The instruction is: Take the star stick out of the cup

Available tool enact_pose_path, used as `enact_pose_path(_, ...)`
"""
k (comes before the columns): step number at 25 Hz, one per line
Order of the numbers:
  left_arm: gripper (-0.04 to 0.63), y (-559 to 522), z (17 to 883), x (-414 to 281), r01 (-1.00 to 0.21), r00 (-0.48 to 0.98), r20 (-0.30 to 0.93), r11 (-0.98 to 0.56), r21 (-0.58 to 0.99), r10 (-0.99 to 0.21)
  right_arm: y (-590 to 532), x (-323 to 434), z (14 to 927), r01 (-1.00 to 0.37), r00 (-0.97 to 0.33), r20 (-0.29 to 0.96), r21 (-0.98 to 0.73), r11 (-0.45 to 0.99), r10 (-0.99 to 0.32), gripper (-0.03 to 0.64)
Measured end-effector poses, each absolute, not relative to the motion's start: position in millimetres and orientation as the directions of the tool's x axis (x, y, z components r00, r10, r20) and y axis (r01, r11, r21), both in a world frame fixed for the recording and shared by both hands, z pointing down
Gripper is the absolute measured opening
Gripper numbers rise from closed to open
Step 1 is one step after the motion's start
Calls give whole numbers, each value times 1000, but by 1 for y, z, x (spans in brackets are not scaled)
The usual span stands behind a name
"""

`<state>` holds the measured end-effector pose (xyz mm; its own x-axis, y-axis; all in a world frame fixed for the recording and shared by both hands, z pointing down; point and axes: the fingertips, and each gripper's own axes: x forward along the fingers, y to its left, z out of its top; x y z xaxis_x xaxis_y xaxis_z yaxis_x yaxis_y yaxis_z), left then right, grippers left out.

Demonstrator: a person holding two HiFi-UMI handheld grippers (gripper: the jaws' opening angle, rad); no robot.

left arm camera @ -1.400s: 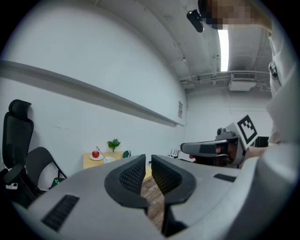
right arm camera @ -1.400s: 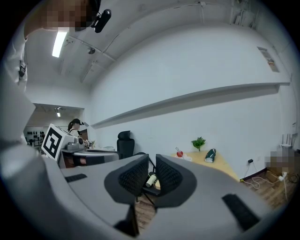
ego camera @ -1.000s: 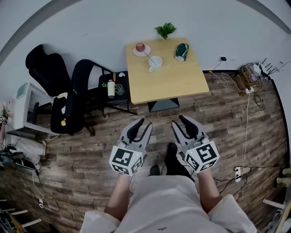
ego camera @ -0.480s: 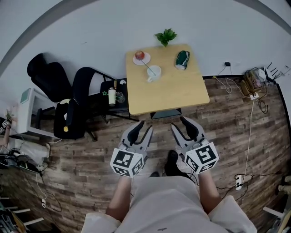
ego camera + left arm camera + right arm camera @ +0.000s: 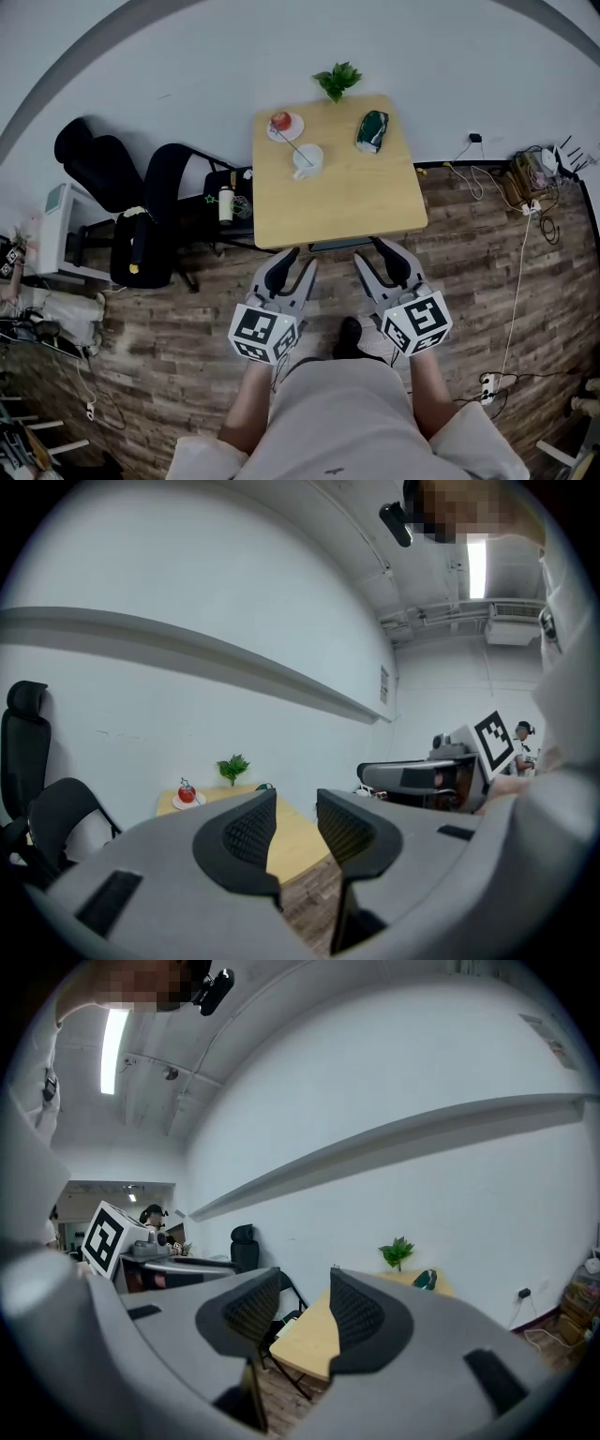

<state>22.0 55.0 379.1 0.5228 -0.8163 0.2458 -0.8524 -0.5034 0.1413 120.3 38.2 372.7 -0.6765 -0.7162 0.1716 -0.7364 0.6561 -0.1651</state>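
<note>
A white cup stands on the far left part of the wooden table. A thin stick leans out of it toward a red apple on a plate. My left gripper and right gripper hover side by side over the floor just short of the table's near edge, both open with nothing between the jaws. In the left gripper view the apple shows beyond the left gripper; the cup is hidden behind a jaw. The right gripper faces the table's corner.
A potted plant and a green pouch sit at the table's back. Black chairs and a stool with a bottle stand left of the table. Cables and a power strip lie on the floor at right.
The table has come nearer to both grippers, its near edge now just past the fingertips. Both pairs of jaws have spread slightly wider.
</note>
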Motion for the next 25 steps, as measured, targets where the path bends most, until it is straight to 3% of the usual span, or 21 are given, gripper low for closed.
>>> enact_pose_path(8,114,40,386,47,-864,503,257,-482,145,-825,17,144,379,-721,-693,176,-166,673,-699,150)
enact_pose_path(25,114,26,396,33,-881,473,270,-444,164,-839,3,139,387,-716,-698,193,-166,678,-689,149)
